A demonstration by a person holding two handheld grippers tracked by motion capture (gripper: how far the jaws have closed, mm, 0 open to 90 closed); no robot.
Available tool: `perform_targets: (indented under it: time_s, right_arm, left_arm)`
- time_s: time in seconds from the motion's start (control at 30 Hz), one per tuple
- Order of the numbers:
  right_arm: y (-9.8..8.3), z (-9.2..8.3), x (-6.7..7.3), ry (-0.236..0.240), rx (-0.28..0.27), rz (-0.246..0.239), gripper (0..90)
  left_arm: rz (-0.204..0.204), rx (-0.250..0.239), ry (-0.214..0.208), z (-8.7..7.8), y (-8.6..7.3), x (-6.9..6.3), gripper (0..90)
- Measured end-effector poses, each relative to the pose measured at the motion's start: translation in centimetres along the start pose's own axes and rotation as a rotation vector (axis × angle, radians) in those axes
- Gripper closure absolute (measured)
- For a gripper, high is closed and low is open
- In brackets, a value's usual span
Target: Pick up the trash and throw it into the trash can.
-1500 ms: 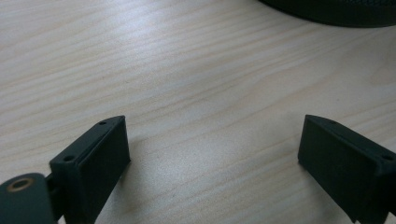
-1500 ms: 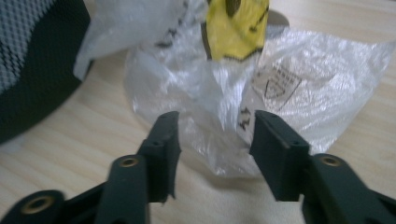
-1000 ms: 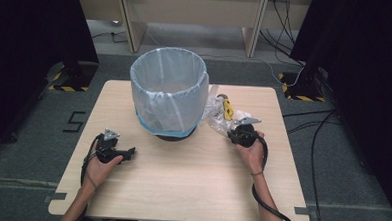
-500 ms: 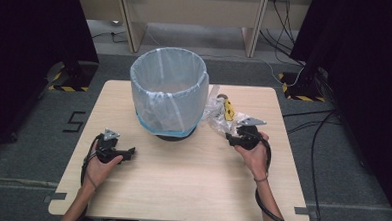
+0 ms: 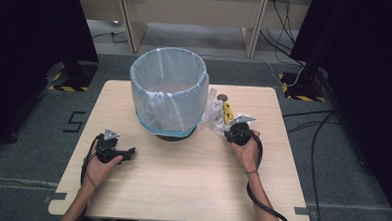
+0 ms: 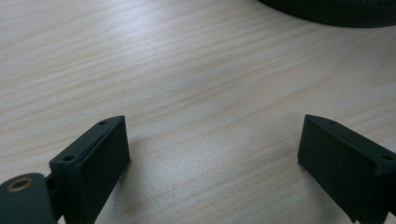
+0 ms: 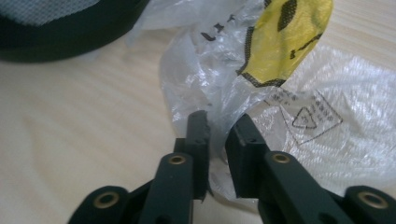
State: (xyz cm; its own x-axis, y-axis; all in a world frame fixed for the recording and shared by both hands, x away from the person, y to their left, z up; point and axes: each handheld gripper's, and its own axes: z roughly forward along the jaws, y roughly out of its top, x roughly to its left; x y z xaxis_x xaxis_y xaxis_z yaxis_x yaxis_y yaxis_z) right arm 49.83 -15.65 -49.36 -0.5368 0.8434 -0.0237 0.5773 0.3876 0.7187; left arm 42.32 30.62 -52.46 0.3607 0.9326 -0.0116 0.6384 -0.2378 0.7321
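1 recycling triangle on the plastic bag (image 7: pixel 299 116) pinched by right hand-held gripper (image 7: pixel 217 128)

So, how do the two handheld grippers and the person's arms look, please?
Both grippers are black. The left gripper carries a grey three-cornered plate on top, and the right gripper carries one too. A black cable trails from each. The fingers are flat black blocks with small holes, and brass-coloured rivets sit at the joints. The forearms are bare, and the right wrist wears a thin dark band.
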Motion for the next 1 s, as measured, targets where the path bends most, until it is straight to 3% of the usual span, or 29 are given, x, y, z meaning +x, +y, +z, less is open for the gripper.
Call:
perform_targets:
  time_s: [0.03,0.13,0.23,0.37,0.43,0.5,0.53,0.57,0.73,0.83,1.0]
  right_arm:
    - [-0.8,-1.2,0.5,0.002,-0.003,-0.032,80.7]
    - [-1.5,-2.3,1.0,0.010,-0.011,-0.044,80.7]
    - [-3.2,-4.5,2.0,0.028,-0.020,-0.053,76.6]
    - [-4.0,-6.5,2.4,0.034,-0.044,-0.057,58.2]
    - [-3.8,-6.8,2.4,0.025,-0.058,-0.049,53.6]
    - [-2.8,-7.5,1.8,-0.003,-0.058,-0.019,40.6]
    - [-2.8,-7.5,1.8,-0.003,-0.058,-0.019,40.6]
    - [-2.0,-7.4,1.3,-0.011,-0.064,0.012,34.6]
    - [-0.5,-6.2,0.2,-0.005,-0.072,0.071,31.8]
    - [0.3,-5.1,-0.2,-0.008,-0.055,0.071,30.6]
    - [0.9,-1.9,-1.1,-0.015,0.028,0.090,32.4]
  left_arm:
    - [0.000,0.000,0.000,0.0,0.0,0.0,8.0]
    - [0.000,0.000,0.000,0.0,0.0,0.0,8.1]
    - [0.001,0.000,0.001,0.0,0.0,0.0,8.1]
    - [0.000,0.000,0.000,0.0,0.0,0.0,8.0]
    - [0.000,0.001,0.000,0.0,0.0,0.0,8.0]
    - [0.000,0.001,0.000,0.0,0.0,0.0,8.0]
    - [0.000,0.001,0.000,0.0,0.0,0.0,8.0]
    - [0.000,0.000,0.000,0.0,0.0,0.0,8.0]
    - [0.000,0.000,0.000,0.0,0.0,0.0,8.0]
    - [0.000,0.000,0.000,0.0,0.0,0.0,8.0]
    - [-0.001,0.000,0.000,0.0,0.0,0.0,8.0]
